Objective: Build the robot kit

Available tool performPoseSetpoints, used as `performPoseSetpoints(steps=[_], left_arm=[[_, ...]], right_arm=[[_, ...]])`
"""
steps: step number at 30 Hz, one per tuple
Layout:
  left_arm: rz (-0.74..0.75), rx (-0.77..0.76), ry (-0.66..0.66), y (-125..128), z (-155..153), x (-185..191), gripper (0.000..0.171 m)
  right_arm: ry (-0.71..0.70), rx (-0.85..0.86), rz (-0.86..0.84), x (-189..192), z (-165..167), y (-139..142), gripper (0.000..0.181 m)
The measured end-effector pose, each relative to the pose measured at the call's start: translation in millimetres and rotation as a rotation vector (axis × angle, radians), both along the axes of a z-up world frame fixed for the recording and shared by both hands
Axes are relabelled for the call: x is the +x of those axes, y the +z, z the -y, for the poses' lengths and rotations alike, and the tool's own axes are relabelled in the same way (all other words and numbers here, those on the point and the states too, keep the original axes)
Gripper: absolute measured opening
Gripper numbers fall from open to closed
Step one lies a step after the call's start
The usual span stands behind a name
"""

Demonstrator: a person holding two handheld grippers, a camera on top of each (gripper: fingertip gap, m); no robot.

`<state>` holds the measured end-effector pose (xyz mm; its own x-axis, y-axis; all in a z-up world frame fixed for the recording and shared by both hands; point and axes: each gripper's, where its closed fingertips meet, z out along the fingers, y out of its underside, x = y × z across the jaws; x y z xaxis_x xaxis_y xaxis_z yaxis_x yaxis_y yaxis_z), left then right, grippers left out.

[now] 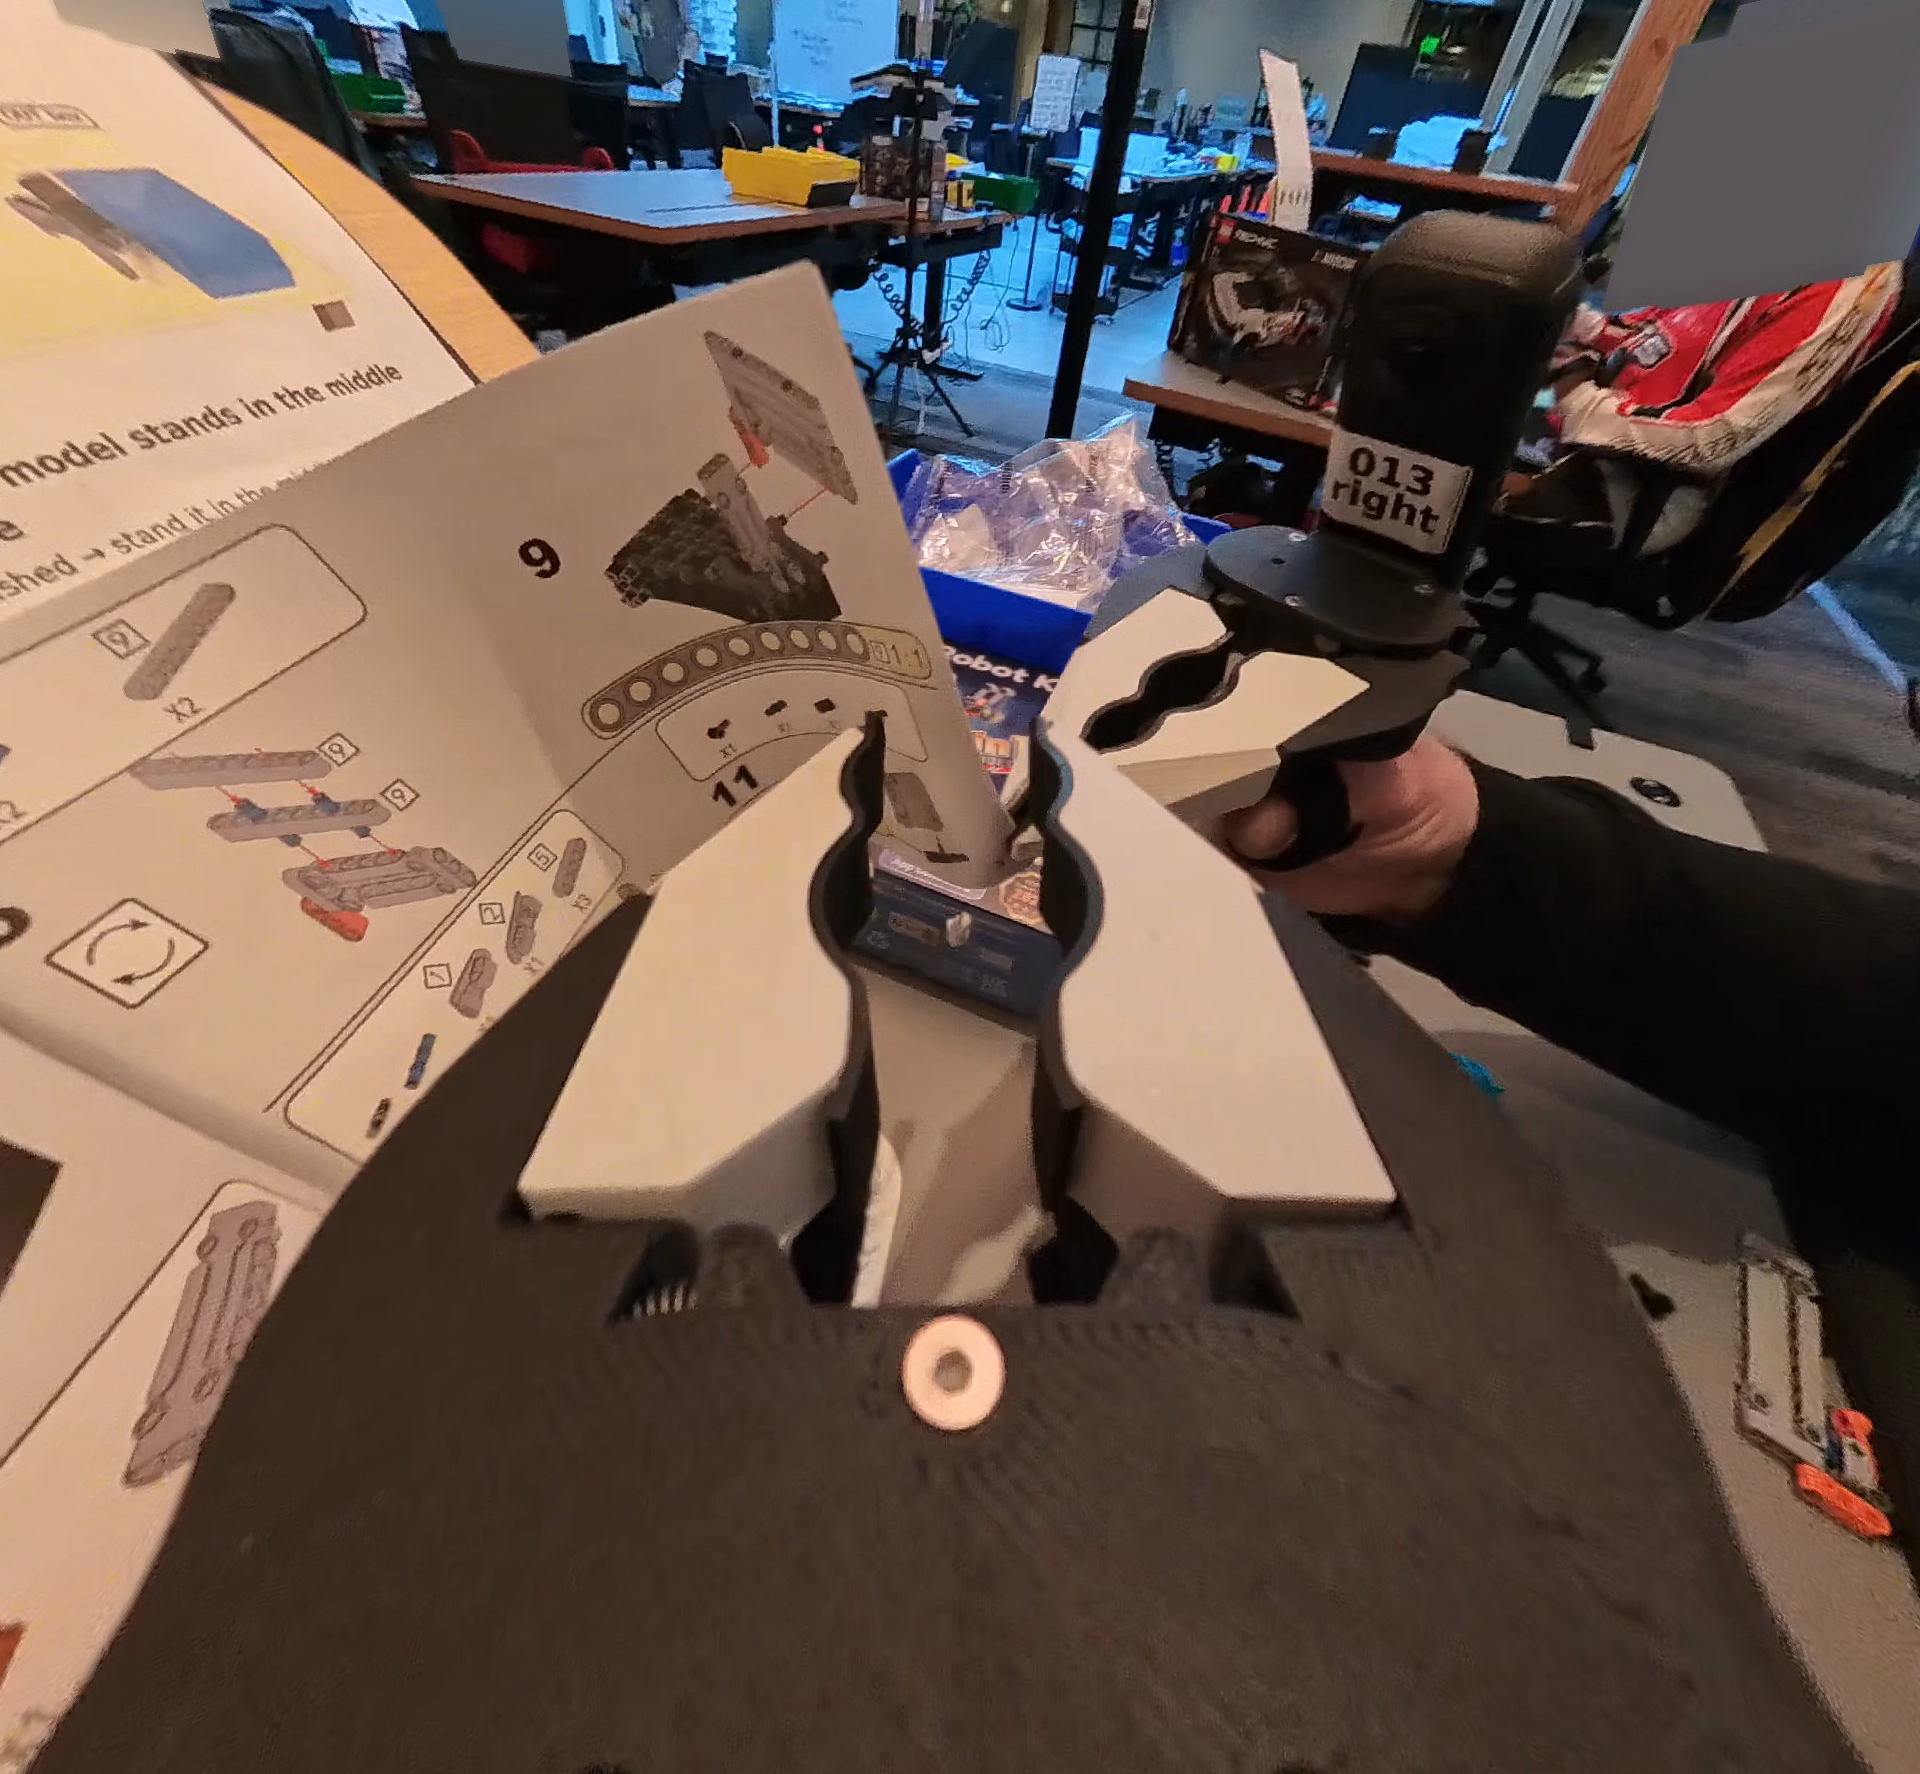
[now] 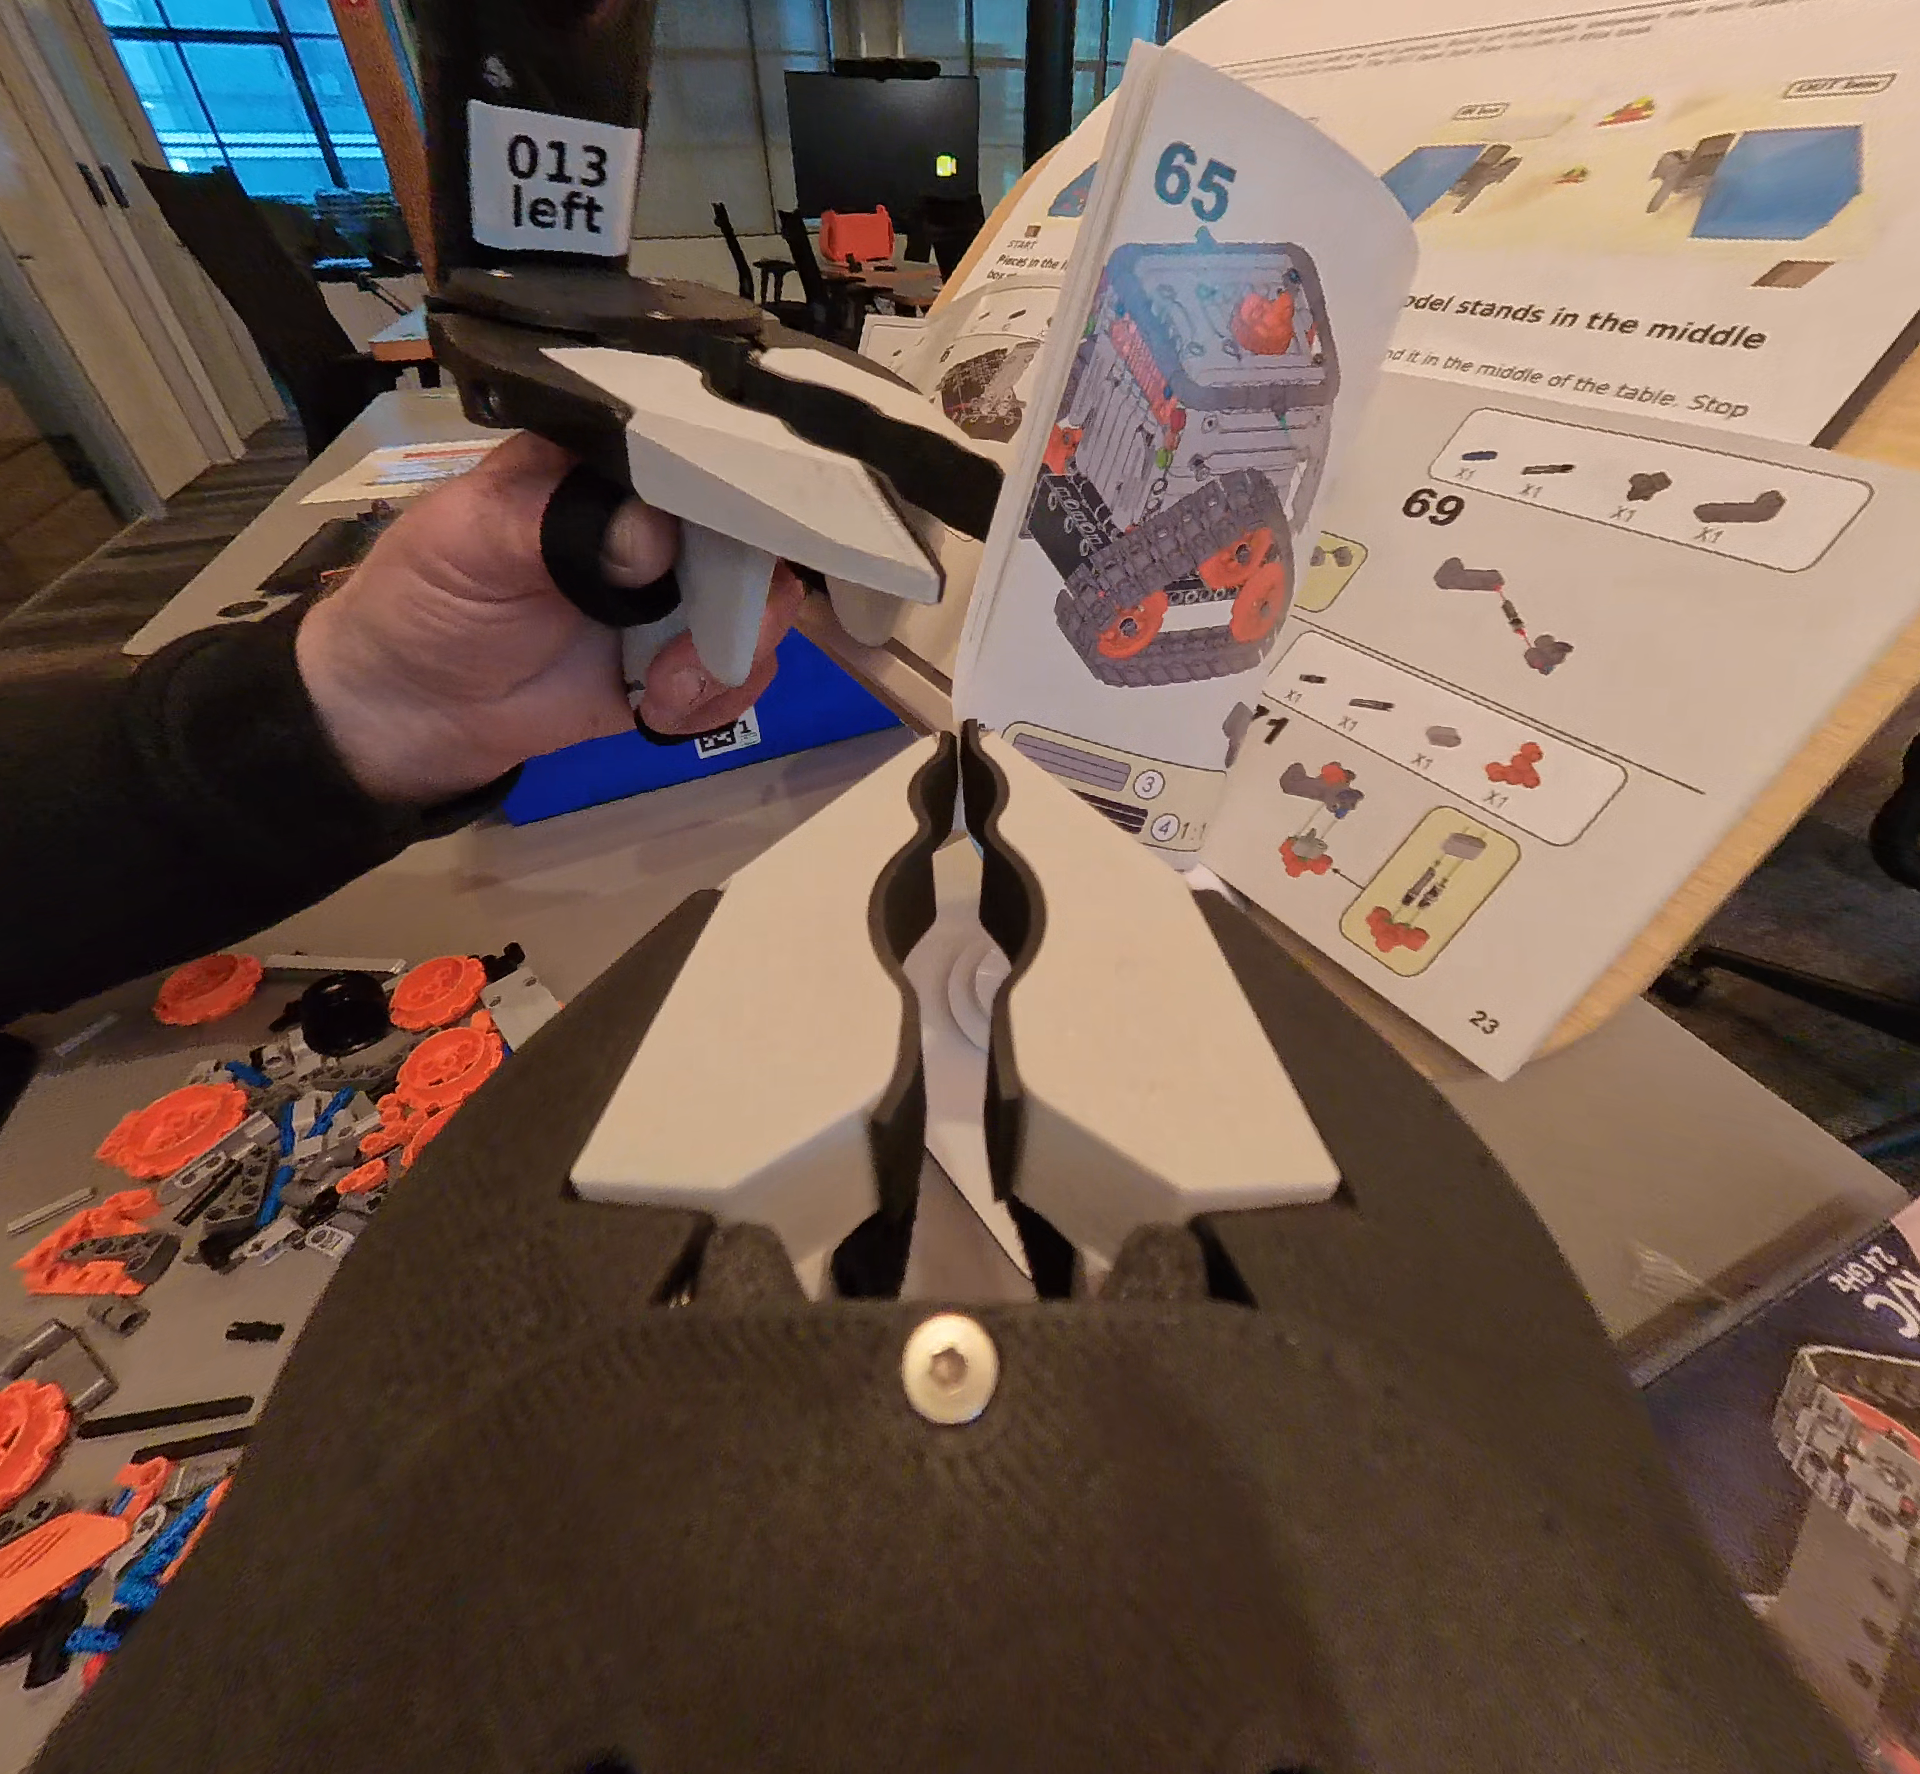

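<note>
An open building-instruction booklet point(image 1: 436, 789) leans against a wooden board. One page point(image 2: 1174, 436) stands upright from it. My right gripper point(image 2: 961, 737) is shut on the bottom edge of this page, and the thin sheet shows between its fingers. It also shows in the left wrist view point(image 1: 1060, 737), held by a hand in a dark sleeve. My left gripper point(image 1: 951, 748) is open, its jaws on either side of the page's lower corner. In the right wrist view it point(image 2: 966, 519) sits against the page's left side.
A printed sheet point(image 2: 1662, 166) rests on the wooden board point(image 1: 395, 238) behind the booklet. A blue bin point(image 1: 997, 612) holds plastic bags. Loose orange, grey and blue building pieces point(image 2: 260, 1153) lie on the grey table. A small built part point(image 1: 1808, 1412) and a kit box point(image 2: 1849, 1412) lie nearby.
</note>
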<state>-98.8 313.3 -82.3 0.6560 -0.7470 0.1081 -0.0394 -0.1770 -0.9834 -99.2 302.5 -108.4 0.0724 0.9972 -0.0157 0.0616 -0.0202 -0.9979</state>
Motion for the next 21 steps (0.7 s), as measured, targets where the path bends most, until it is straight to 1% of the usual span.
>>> performPoseSetpoints(steps=[4,7,12,21], left_arm=[[0.077,-0.019,-0.053,0.6,-0.4,3.7,0.011],[0.157,-0.034,-0.090,4.0,-0.8,3.5,0.005],[0.197,-0.036,-0.130,5.8,-0.2,7.2,0.000],[0.269,-0.061,-0.182,6.7,0.0,8.7,0.000]], right_arm=[[0.016,-0.022,-0.026,1.3,0.7,1.7,0.000],[0.029,-0.045,-0.050,3.4,0.3,3.6,0.000],[0.045,-0.064,-0.070,5.6,-0.2,5.0,0.000],[0.073,-0.109,-0.106,7.0,-0.3,5.8,0.000]])
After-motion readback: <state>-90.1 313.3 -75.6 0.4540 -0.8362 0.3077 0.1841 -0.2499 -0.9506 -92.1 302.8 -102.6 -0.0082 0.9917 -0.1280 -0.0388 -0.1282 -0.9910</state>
